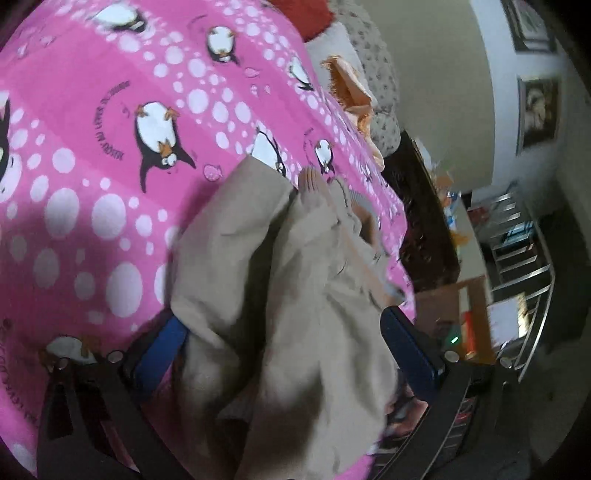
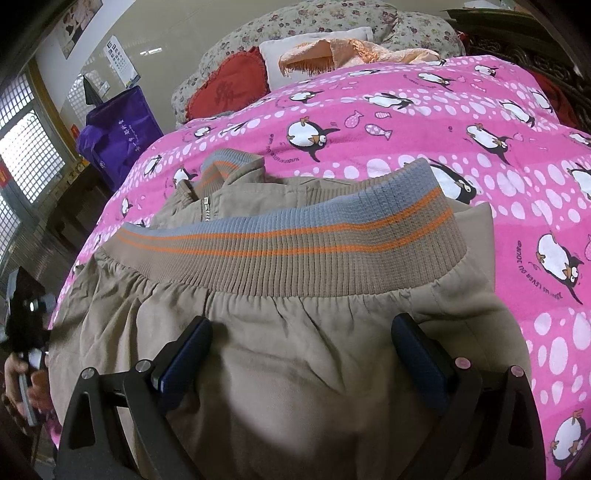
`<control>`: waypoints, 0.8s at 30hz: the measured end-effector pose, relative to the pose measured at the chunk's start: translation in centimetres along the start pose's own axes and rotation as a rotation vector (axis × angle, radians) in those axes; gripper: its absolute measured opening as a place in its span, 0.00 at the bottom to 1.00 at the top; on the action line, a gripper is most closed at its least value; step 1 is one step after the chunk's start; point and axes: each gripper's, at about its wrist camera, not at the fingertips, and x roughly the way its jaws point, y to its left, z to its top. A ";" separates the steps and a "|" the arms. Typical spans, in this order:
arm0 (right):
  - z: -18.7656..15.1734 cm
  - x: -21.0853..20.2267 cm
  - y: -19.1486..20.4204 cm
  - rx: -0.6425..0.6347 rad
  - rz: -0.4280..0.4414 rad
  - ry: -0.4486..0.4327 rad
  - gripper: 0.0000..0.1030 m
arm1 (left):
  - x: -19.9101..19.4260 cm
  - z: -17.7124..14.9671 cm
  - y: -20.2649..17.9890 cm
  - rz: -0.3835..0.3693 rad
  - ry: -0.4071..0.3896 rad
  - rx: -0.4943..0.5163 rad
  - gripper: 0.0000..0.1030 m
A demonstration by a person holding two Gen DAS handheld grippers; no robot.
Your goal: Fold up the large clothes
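A beige jacket [image 2: 295, 369] lies on a bed with a pink penguin-print sheet [image 2: 424, 122]. Its ribbed hem band [image 2: 295, 243], striped grey and orange, runs across the middle of the right wrist view, and a zipper end [image 2: 205, 206] shows behind it. My right gripper [image 2: 303, 354] is open, its blue fingers spread wide just over the jacket's body below the band. In the left wrist view the jacket [image 1: 280, 295] is bunched near the bed's edge. My left gripper [image 1: 286, 350] is open, and loose folds of cloth lie between its wide-apart fingers.
At the head of the bed are a floral quilt [image 2: 332, 22], a red heart cushion [image 2: 225, 85], a white pillow [image 2: 314, 48] and an orange cloth [image 2: 332, 51]. A purple bag [image 2: 118, 136] stands to the left. A metal rack [image 1: 524, 266] stands beyond the bed's edge. A hand [image 2: 22, 376] holds the left gripper.
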 end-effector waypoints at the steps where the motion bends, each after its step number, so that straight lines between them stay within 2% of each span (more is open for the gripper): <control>1: 0.0 0.0 0.0 0.000 0.001 0.000 0.96 | 0.0 0.1 -0.2 0.003 0.018 0.000 1.00; 3: 0.0 0.0 -0.1 0.003 0.004 -0.002 0.96 | -0.8 0.5 -0.5 0.018 -0.005 0.014 1.00; 5: 0.0 -0.1 -0.2 0.005 0.007 -0.003 0.96 | -1.9 1.2 0.0 0.123 -0.070 0.032 1.00; 6: 0.0 -0.1 -0.2 0.006 0.008 -0.004 0.96 | -1.8 1.3 0.3 0.136 -0.068 0.034 1.00; 9: -0.1 -0.1 -0.2 0.007 0.010 -0.004 0.96 | -0.3 1.0 -0.5 0.134 -0.016 0.131 1.00; 11: -0.1 -0.2 -0.3 0.010 0.014 -0.006 0.96 | 1.2 0.1 -1.2 0.006 0.110 0.161 1.00; 12: -0.1 -0.2 -0.3 0.011 0.016 -0.007 0.96 | 1.5 -0.3 -1.7 -0.005 0.141 0.187 1.00; 15: -0.1 -0.3 -0.4 0.013 0.019 -0.008 0.96 | 1.8 -0.6 -2.7 -0.021 0.166 0.249 1.00; 17: -0.1 -0.3 -0.4 0.015 0.022 -0.008 0.96 | 2.0 0.5 -2.0 0.024 0.137 0.218 1.00; 20: -0.1 -0.3 -0.4 0.014 0.021 -0.007 0.96 | 2.7 1.3 -1.6 -0.005 0.138 0.162 1.00; 23: 0.0 -0.3 -0.5 0.015 0.019 -0.006 0.96 | 3.3 0.0 -3.2 0.056 0.197 0.279 1.00; 24: 0.0 -0.3 -0.5 0.015 0.017 0.000 0.96 | 3.2 0.0 -3.2 0.057 0.195 0.274 1.00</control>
